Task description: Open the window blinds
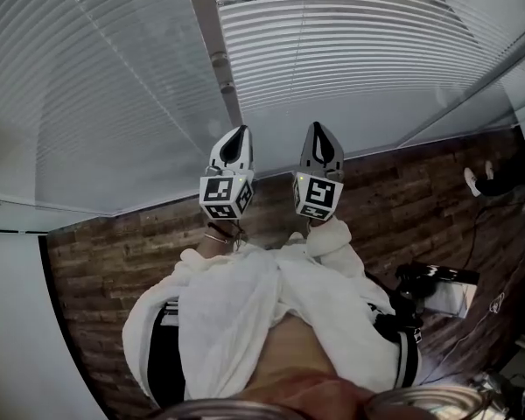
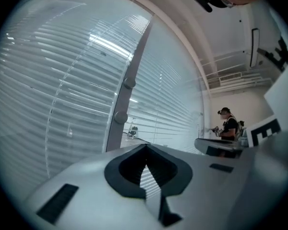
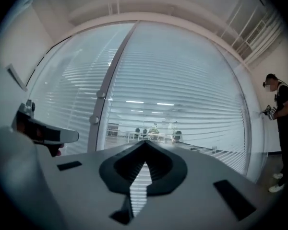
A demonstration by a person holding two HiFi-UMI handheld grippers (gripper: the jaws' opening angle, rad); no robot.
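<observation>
The left gripper point(image 1: 241, 136) and right gripper point(image 1: 320, 134) are side by side, out in front of the person and pointing level at the window. Fingers on both are pressed together at the tips, with nothing between them. The white horizontal-slat window blinds point(image 1: 350, 51) hang down on both sides of the grey vertical mullion point(image 1: 206, 11). The slats are only part tilted: the right gripper view sees through between them. No cord or wand is visible. The only likely control is the pair of small round grey knobs point(image 1: 219, 58) on that mullion, just ahead of and above the left gripper. My read is that the step in hand is the approach to a knob. To do it well:
- Part the fingers before arriving.
- Come in square to the mullion and seat a pad on either side of one knob.
- Close firmly, then turn or slide gently, watching which way the slats respond.
- Use one gripper and hold the other back, clear of the mullion.
</observation>
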